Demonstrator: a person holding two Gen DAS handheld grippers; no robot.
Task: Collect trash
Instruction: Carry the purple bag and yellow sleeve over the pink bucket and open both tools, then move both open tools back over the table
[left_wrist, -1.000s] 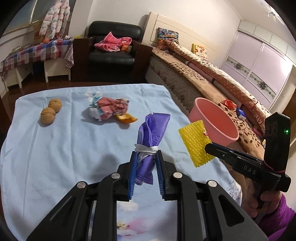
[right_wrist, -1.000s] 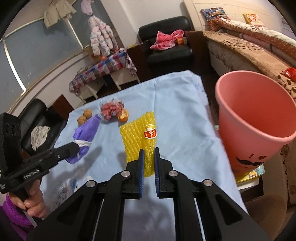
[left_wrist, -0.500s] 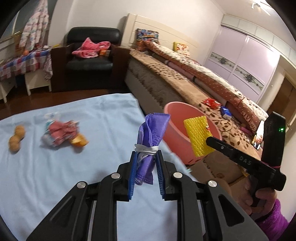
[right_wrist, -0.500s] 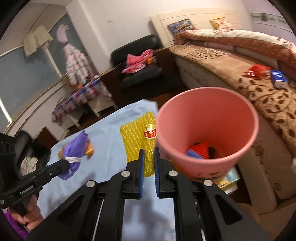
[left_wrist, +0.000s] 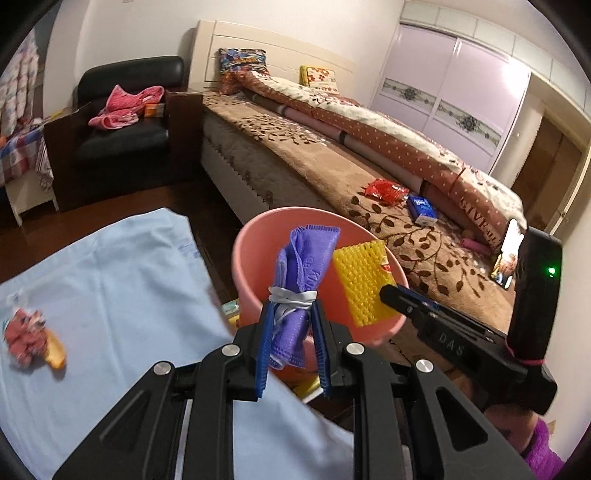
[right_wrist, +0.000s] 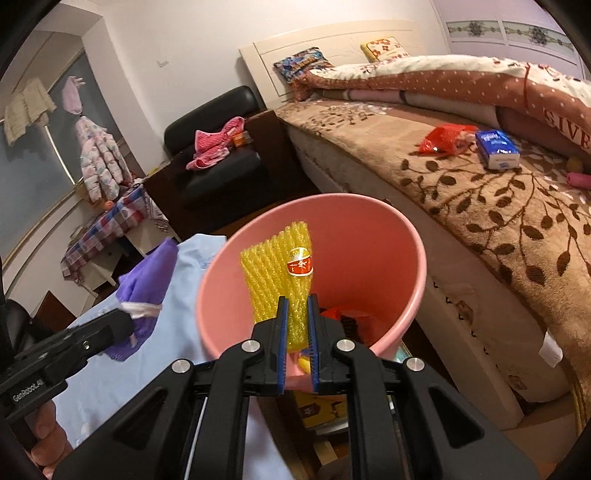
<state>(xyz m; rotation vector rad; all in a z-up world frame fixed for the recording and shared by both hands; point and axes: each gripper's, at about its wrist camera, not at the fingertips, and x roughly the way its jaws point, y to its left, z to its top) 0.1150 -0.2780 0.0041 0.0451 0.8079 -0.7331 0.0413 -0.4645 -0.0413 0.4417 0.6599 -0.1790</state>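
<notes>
Pale blue cloth (left_wrist: 110, 295) covers the table on the left, and a crumpled pink wrapper with an orange scrap (left_wrist: 31, 341) lies on it, not yet collected. Next we see our left gripper (left_wrist: 291, 332) pinching a purple folded mask (left_wrist: 299, 280), its white elastic bunched just above the blue pads. We hold it upright, so most of it stands above the pads over the near rim of the pink bin (left_wrist: 258, 236); we judge a release here could catch the rim. Right of that, our right gripper (right_wrist: 295, 332) is pressed together on a yellow foam fruit net (right_wrist: 280, 266) with a red sticker, held well over the bin's mouth, so letting go should drop it straight in. Red and dark trash (right_wrist: 347, 321) already sits at the bottom. Farthest right is a bed with a brown leaf blanket (right_wrist: 480, 206), with a red packet (right_wrist: 443, 138) and a blue box (right_wrist: 496, 149) on it; we cannot tell if those count as trash.
</notes>
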